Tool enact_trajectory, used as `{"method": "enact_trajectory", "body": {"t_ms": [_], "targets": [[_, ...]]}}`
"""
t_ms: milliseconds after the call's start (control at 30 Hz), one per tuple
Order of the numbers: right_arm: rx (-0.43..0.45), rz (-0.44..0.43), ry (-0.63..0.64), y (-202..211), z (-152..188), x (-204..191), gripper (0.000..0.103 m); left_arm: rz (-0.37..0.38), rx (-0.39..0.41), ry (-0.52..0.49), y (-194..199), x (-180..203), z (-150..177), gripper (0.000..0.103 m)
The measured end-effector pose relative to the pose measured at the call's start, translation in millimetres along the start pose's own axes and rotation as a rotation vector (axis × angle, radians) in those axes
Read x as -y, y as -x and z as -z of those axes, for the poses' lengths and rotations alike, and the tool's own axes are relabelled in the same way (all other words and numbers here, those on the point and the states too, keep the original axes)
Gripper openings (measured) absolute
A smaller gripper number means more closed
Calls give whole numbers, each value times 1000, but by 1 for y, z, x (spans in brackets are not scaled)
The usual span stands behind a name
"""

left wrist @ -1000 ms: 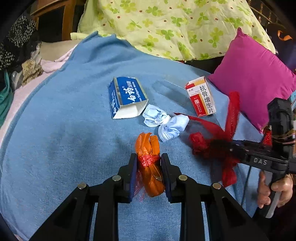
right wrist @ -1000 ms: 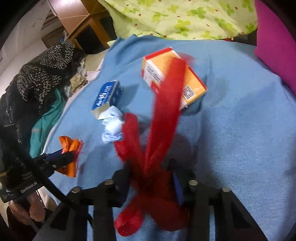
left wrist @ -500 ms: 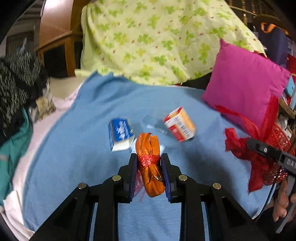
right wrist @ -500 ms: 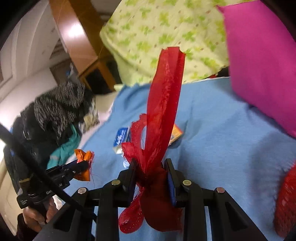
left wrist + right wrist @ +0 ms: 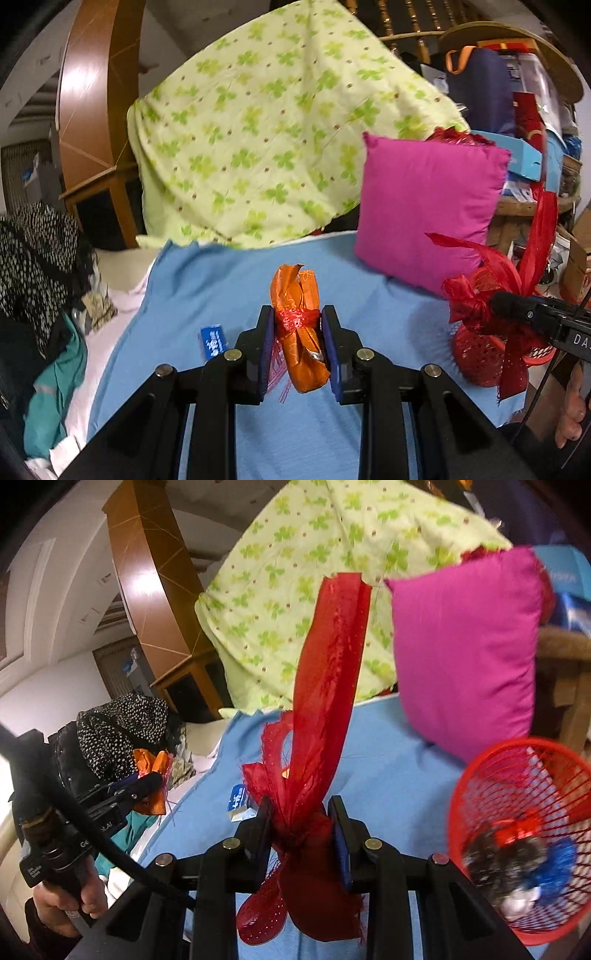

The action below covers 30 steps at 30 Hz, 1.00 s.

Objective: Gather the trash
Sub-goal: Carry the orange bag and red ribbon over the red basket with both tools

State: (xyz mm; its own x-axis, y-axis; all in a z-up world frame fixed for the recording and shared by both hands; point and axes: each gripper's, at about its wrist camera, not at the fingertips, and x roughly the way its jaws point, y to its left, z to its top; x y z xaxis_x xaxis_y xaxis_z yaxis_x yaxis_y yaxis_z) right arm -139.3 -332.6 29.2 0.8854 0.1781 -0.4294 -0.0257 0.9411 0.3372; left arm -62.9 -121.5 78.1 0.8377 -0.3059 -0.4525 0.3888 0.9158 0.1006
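Two grippers are in play, each closed on a piece of trash and held above a blue blanket (image 5: 229,280). The left gripper (image 5: 297,345) pinches an orange wrapper bundle (image 5: 300,332) between its pads, gripping it at the red band tied round its middle; the bundle stands roughly upright, its top poking above the jaws and its lower end hanging below them. Just left of those jaws and lower down, a small blue box (image 5: 213,340) lies on the blanket. Beyond the jaws leans a green clover-print cushion (image 5: 273,140), and to their right a pink pillow (image 5: 428,206) rests on the blanket's far edge.

The right gripper (image 5: 301,825) is clamped on a red mesh ribbon bundle (image 5: 314,775). One long strip of it rises straight up above the jaws, a frayed loop curls to their left, and the crumpled rest hangs below them. Right of these jaws, close by and a little lower, sits a red wire basket (image 5: 461,812), tilted toward the camera, with blurred dark, red, blue and white scraps already in it. Far to the left of the jaws, a hand (image 5: 62,901) holds the other tool with its orange bundle. Behind that sits a heap of dark spotted clothes (image 5: 122,731).
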Motion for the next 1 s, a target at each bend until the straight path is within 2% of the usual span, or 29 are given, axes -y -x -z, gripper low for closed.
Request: {"method": "enact_trajectory", "body": {"t_ms": [300,1000], "targets": [[58,27,-11,41,-8,9,31,3,40,-67,14,36,-23,27],[117,78,-58,75,-8,41,31,32,43,-131,8,89,-36,27]]}}
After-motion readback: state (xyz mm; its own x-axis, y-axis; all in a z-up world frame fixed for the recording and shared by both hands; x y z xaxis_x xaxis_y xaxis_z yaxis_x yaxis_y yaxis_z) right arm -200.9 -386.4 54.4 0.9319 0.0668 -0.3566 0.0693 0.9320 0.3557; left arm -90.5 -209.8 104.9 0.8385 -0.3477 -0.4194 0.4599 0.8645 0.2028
